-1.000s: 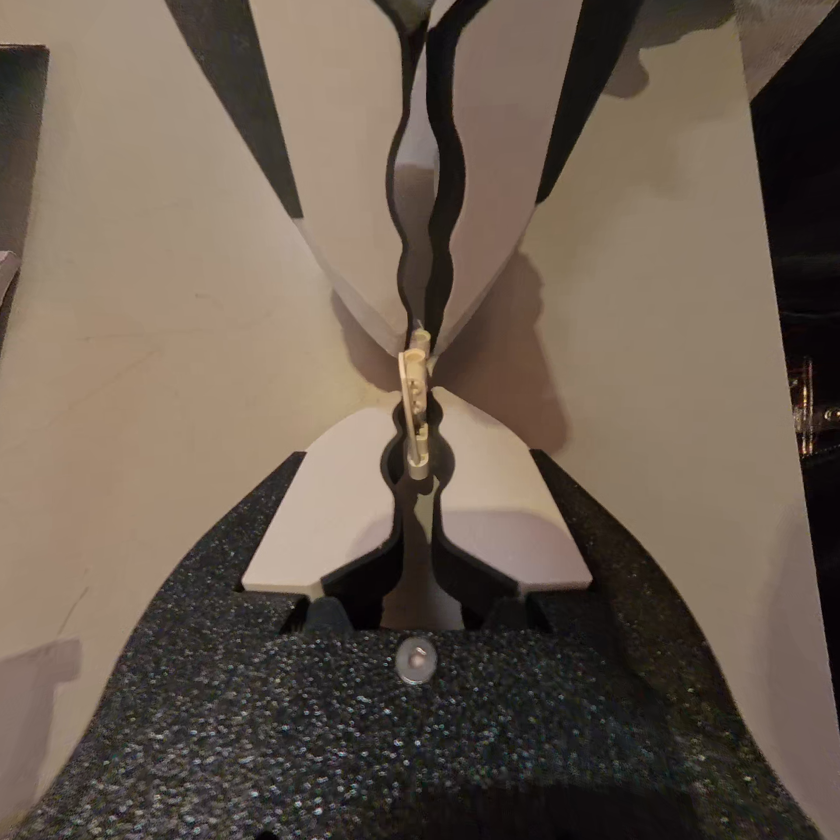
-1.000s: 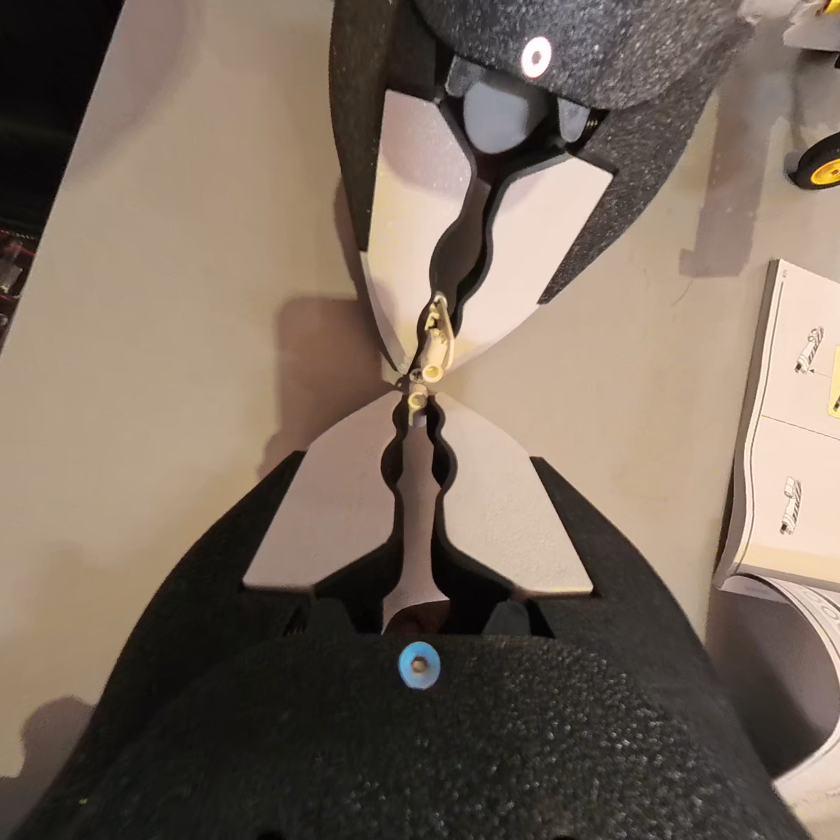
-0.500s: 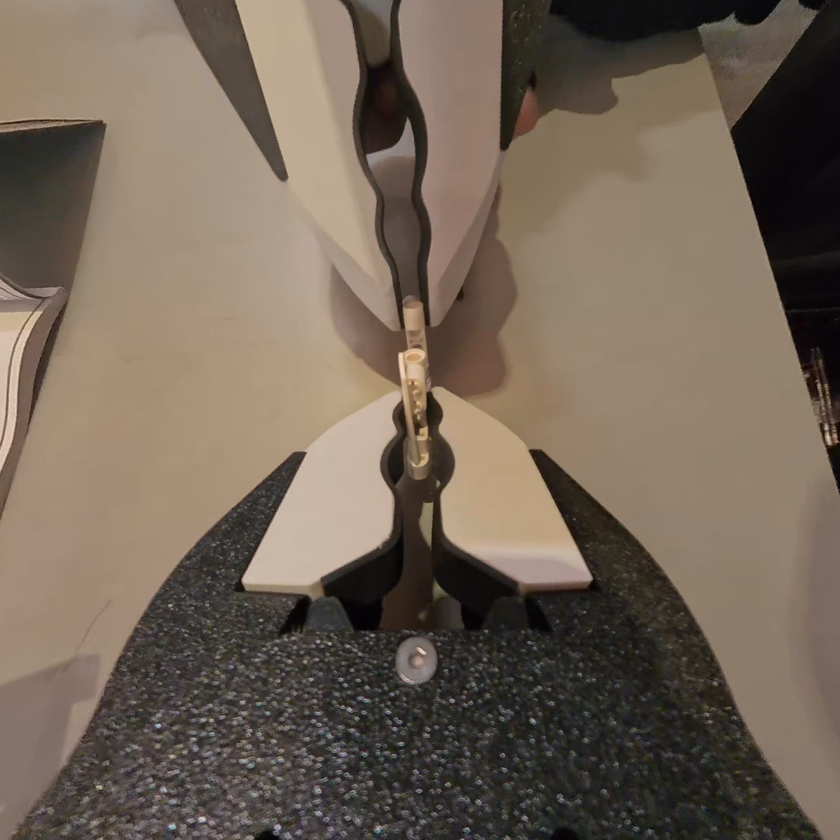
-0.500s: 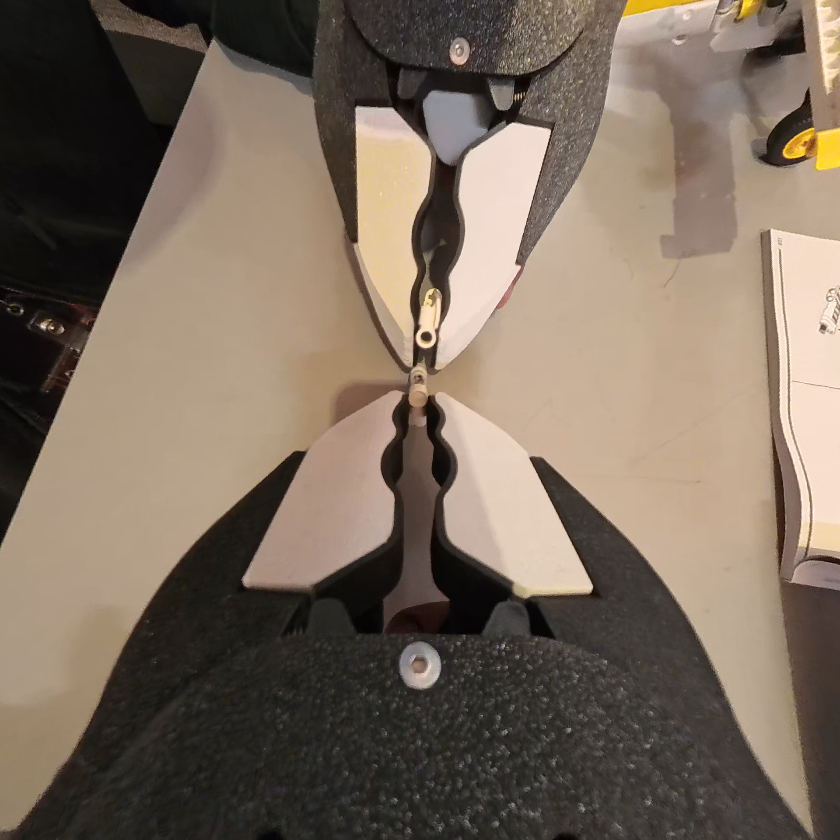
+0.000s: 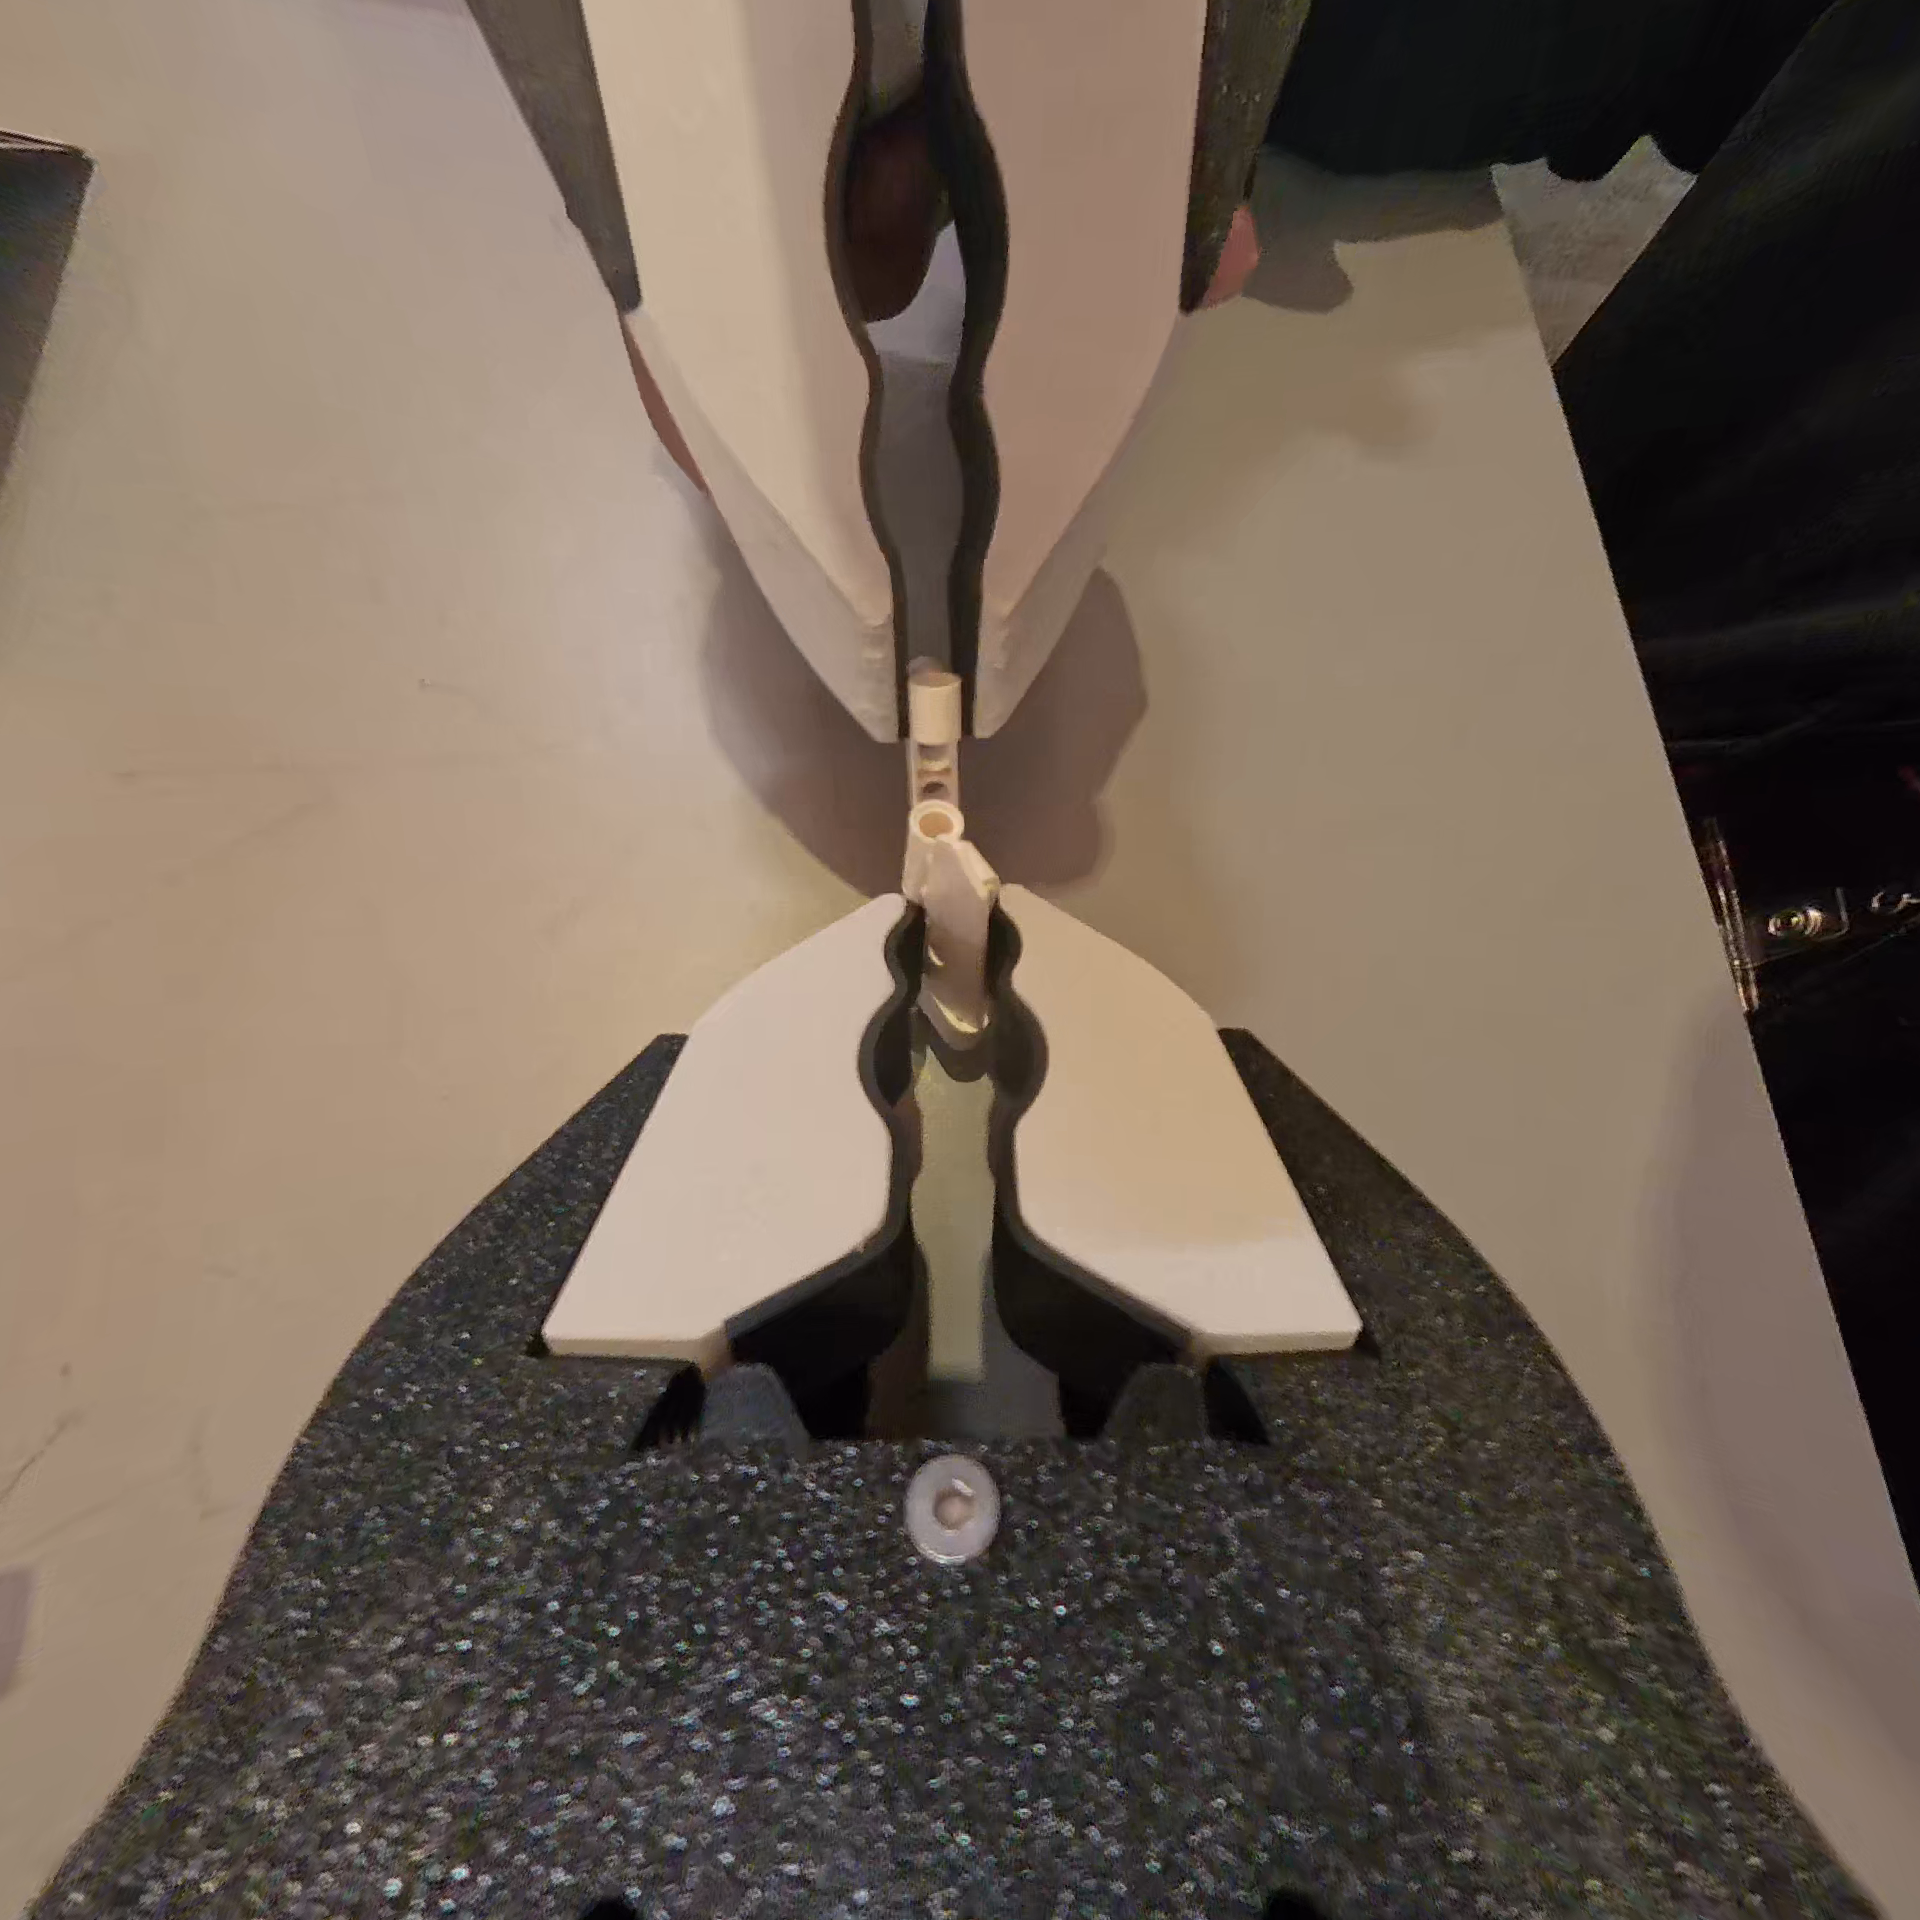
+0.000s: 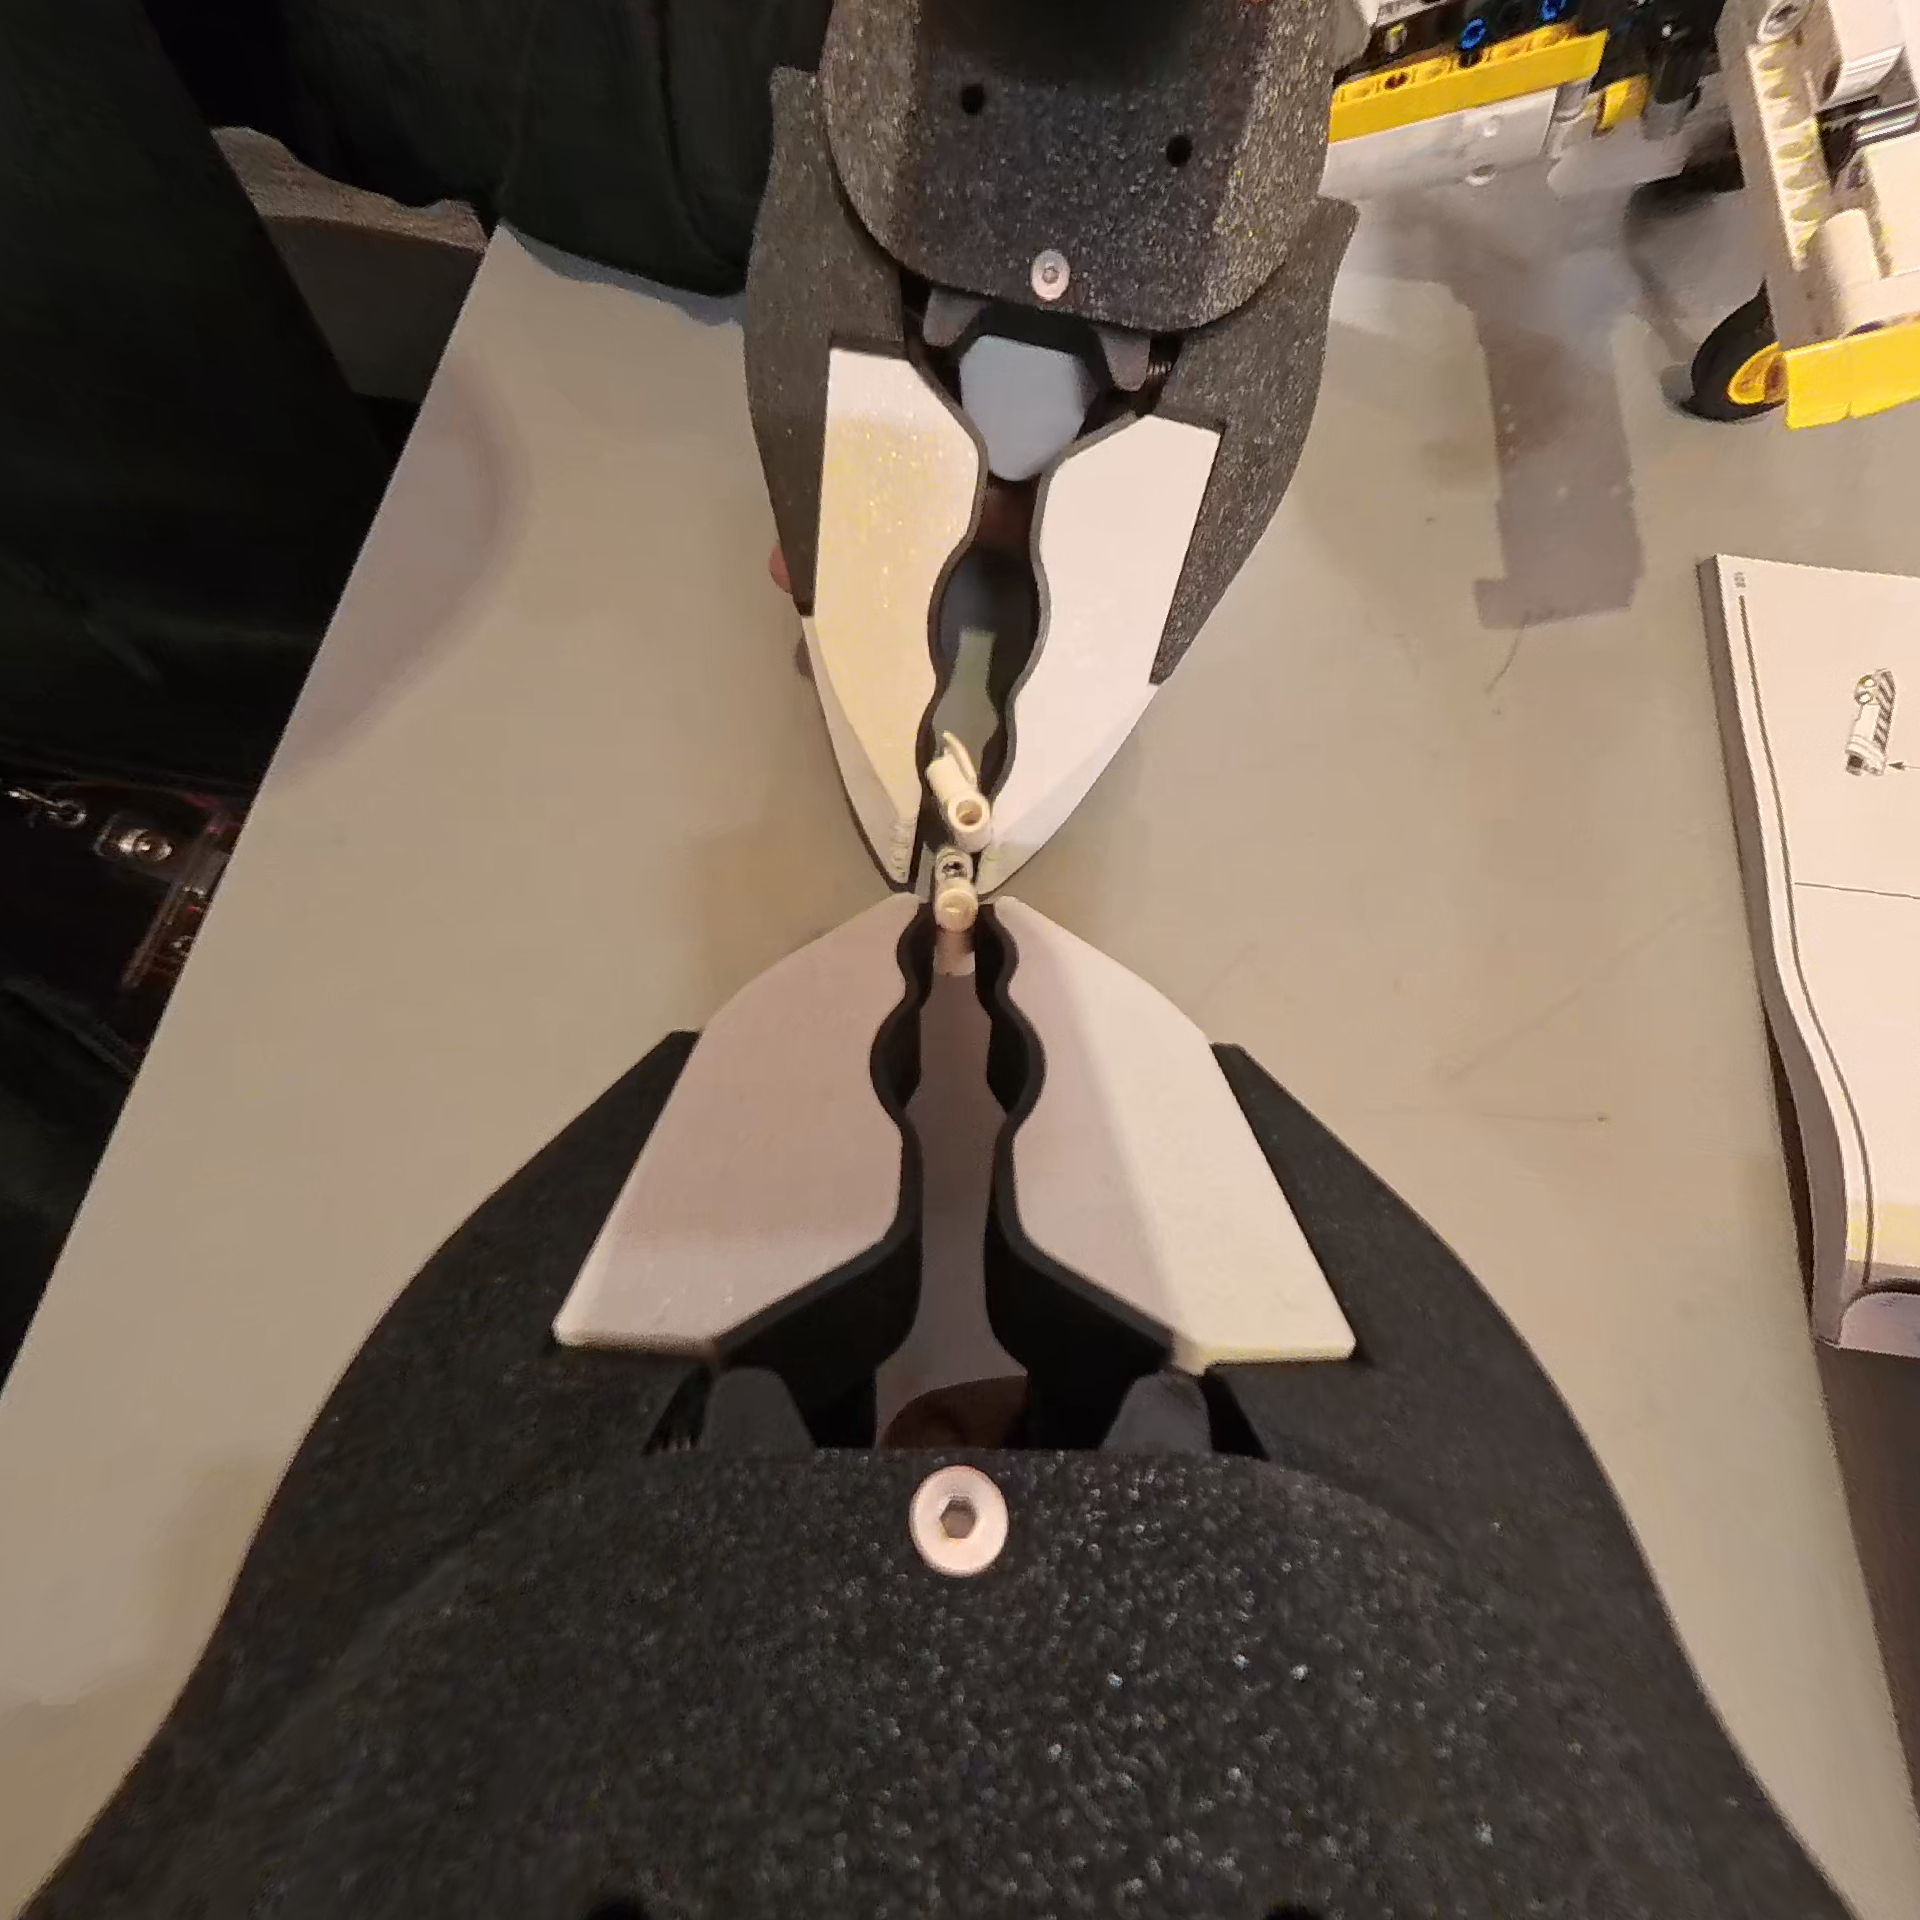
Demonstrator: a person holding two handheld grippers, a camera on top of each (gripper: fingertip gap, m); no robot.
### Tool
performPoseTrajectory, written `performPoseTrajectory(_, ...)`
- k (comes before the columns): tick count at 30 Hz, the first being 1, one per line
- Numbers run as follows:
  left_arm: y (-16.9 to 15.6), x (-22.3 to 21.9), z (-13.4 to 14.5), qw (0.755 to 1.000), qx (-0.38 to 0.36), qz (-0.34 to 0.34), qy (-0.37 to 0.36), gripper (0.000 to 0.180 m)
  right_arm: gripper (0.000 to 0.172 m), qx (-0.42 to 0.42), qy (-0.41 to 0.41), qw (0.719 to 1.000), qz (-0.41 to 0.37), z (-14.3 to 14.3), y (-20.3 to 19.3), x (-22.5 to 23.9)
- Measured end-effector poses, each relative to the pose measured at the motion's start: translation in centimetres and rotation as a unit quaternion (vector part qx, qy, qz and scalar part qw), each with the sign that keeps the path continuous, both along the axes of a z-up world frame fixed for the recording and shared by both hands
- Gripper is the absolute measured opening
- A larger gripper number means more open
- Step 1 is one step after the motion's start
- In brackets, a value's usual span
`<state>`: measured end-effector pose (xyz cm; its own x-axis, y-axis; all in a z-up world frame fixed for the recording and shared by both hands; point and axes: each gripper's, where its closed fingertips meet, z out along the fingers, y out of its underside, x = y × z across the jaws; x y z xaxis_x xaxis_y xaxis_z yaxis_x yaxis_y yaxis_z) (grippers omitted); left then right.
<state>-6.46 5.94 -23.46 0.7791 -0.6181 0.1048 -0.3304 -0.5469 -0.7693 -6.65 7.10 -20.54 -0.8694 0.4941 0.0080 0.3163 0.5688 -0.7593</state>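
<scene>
Warm, dim overhead light was cast; soft shadows were thrown on the table (image 5: 312,623) (edges bowed, foreground blurred).

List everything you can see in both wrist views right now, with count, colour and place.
Connector piece: one, cream, slanted between the left gripper's fingers, its tube end poking out past the tips.
Peg: one, cream, held at the right gripper's fingertips, close to the connector piece.
Booklet: one, white with drawings, open on the table's right side.
Toy vehicle: one, yellow and white with black wheels, far right corner.
Table: one, pale beige, under everything.
Left gripper: black body, white fingers, around the connector piece.
Right gripper: black body, white fingers, closed on the peg, tip to tip with the left.
</scene>
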Motion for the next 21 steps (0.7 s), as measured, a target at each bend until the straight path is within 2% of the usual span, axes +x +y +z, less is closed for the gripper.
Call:
performPoseTrajectory(6,0.3,0.0,0.6,1.0,0.016,0.006,-0.013,0.01,0.007,0.007,0.017,1.0,0.001,0.3,-0.4,-0.3)
performPoseTrajectory(14,0.9,-0.5,0.5,0.999,0.044,0.025,0.02,0.01,0.007,-0.007,0.037,0.999,-0.003,0.6,-0.5,-0.7)
performPoseTrajectory(21,1.6,-0.8,2.0,0.995,0.081,0.055,-0.021,0.009,0.007,-0.066,0.065,0.995,-0.038,2.0,0.0,-1.5)
